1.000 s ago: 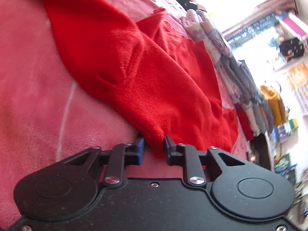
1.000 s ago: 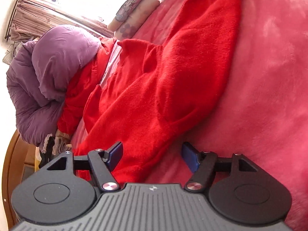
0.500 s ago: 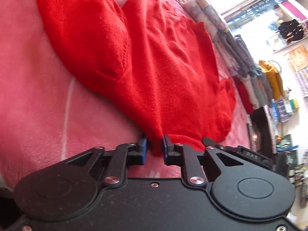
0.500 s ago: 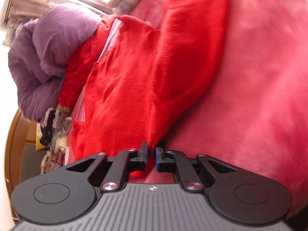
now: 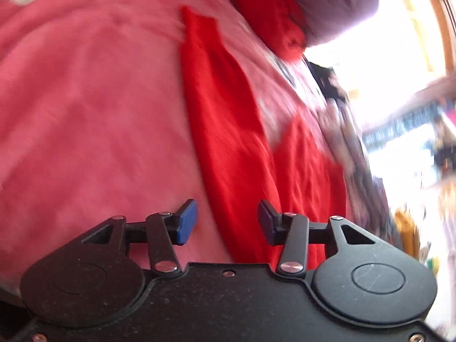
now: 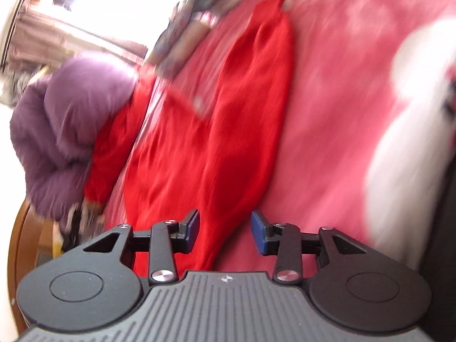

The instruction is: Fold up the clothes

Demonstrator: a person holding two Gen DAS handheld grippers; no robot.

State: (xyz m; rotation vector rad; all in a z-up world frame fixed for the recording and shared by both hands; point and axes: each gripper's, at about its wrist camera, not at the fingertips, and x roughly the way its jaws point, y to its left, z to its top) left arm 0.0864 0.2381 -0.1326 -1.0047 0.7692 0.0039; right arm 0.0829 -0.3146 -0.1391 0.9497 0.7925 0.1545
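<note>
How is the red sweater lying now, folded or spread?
Folded lengthwise: the red sweater lies as a narrow strip on the pink blanket.

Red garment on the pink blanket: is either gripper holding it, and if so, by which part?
Nothing is held. Both the left gripper and right gripper are opening, their fingers clear of the red garment lying beneath them.

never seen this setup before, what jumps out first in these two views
A bright red garment lies stretched along a pink blanket, filling the middle of both views. A purple jacket is bunched at the left of the right wrist view. Each hand-held gripper, left and right, is opening over the red cloth.
</note>
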